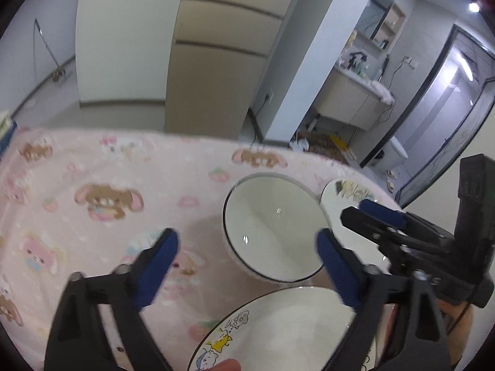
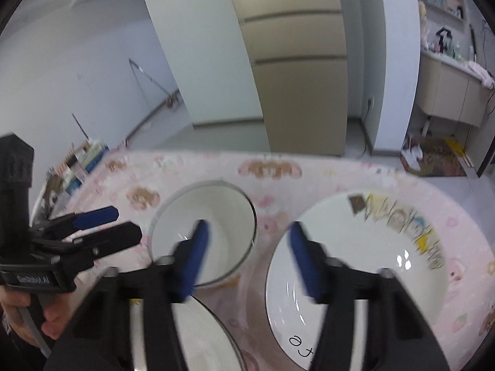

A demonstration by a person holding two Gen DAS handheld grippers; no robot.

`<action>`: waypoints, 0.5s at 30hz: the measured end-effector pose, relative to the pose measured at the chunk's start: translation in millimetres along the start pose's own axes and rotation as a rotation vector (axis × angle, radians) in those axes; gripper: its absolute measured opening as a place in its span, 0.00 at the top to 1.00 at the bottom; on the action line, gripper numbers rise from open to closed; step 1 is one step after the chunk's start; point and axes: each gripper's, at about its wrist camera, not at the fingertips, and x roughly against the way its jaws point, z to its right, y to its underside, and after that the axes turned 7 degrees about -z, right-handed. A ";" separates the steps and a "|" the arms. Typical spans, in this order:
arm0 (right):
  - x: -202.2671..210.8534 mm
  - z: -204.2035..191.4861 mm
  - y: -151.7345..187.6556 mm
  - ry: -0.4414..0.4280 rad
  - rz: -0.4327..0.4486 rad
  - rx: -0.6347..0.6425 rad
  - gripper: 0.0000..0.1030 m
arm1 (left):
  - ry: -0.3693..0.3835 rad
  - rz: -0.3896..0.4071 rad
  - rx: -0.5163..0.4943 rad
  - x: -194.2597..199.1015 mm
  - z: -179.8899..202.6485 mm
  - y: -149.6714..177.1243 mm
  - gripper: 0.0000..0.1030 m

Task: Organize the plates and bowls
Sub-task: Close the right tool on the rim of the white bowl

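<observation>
A plain white bowl (image 1: 272,225) with a dark rim sits on the pink cartoon tablecloth (image 1: 92,185); it also shows in the right wrist view (image 2: 222,216). A white plate with cartoon print (image 2: 371,262) lies to its right, its edge showing in the left wrist view (image 1: 337,194). A second printed dish (image 1: 278,327) lies nearest me, also low in the right wrist view (image 2: 191,337). My left gripper (image 1: 247,262) is open and empty above the table, left of the bowl. My right gripper (image 2: 247,259) is open and empty between the bowl and the plate.
The table's far edge (image 1: 185,133) drops to a grey floor. Beige cabinets (image 1: 216,61) stand behind. A vanity counter with clutter (image 1: 355,86) is at the right. A box of books (image 2: 77,167) sits past the table's left end.
</observation>
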 end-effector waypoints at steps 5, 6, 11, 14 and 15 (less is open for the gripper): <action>-22.7 -9.4 4.9 0.011 -0.064 0.039 0.78 | -0.006 -0.067 0.021 -24.9 -5.1 4.8 0.50; -26.2 -11.8 5.8 0.026 -0.075 0.053 0.80 | 0.000 -0.071 0.028 -27.4 -6.1 5.6 0.51; -35.4 -11.8 5.6 0.049 -0.089 0.048 0.83 | 0.026 -0.104 0.042 -40.8 -7.8 8.2 0.58; -37.5 -15.4 5.3 0.072 -0.091 0.059 0.83 | 0.033 -0.115 0.043 -46.2 -6.6 9.2 0.59; -38.0 -16.1 5.3 0.069 -0.092 0.057 0.83 | 0.032 -0.116 0.045 -46.9 -6.8 9.2 0.59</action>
